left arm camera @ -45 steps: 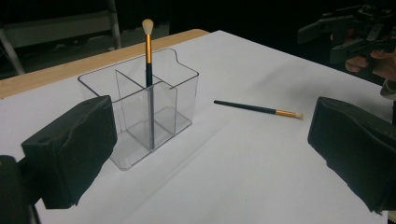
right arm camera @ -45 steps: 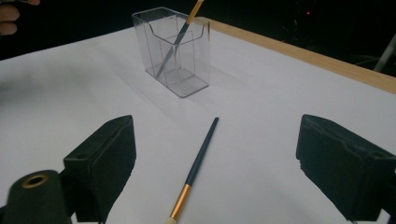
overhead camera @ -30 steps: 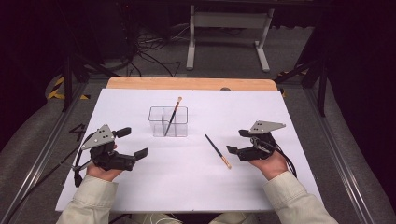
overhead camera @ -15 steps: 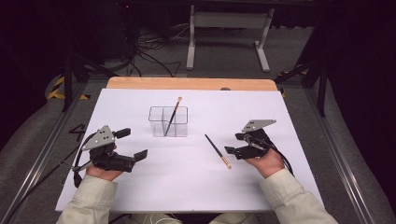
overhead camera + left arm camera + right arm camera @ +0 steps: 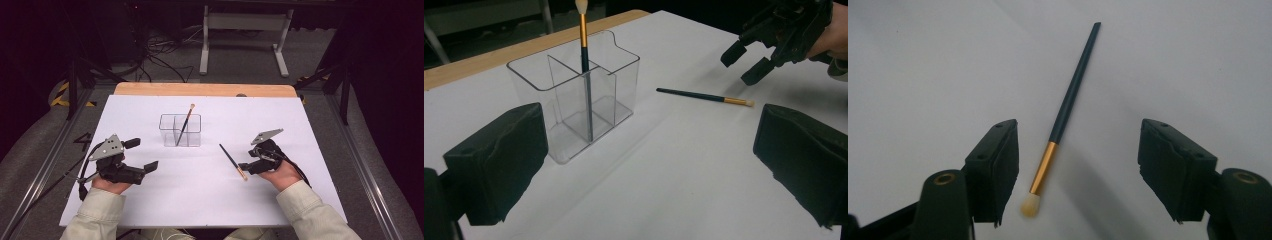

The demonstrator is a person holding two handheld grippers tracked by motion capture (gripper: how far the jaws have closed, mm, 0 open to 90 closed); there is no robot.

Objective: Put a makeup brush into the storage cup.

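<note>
The right gripper (image 5: pixel 243 166), its jaws just narrowed yet apart, hangs over the loose brush (image 5: pixel 232 161), which lies flat on the white table (image 5: pixel 300 130) between them, untouched. A second brush (image 5: pixel 184 124) leans in the clear holder (image 5: pixel 180 131); the left gripper (image 5: pixel 145 155) rests wide open, well apart.

- Organizer (image 5: pixel 574 100): clear, glossy plastic
- Lying brush (image 5: pixel 1070 100): dark matt handle, shiny gold metal ferrule, pale soft tip
- Surface (image 5: pixel 200 200): smooth matt white sheet, wooden far edge
- Right claw (image 5: pixel 1078 165): matt black pads
</note>
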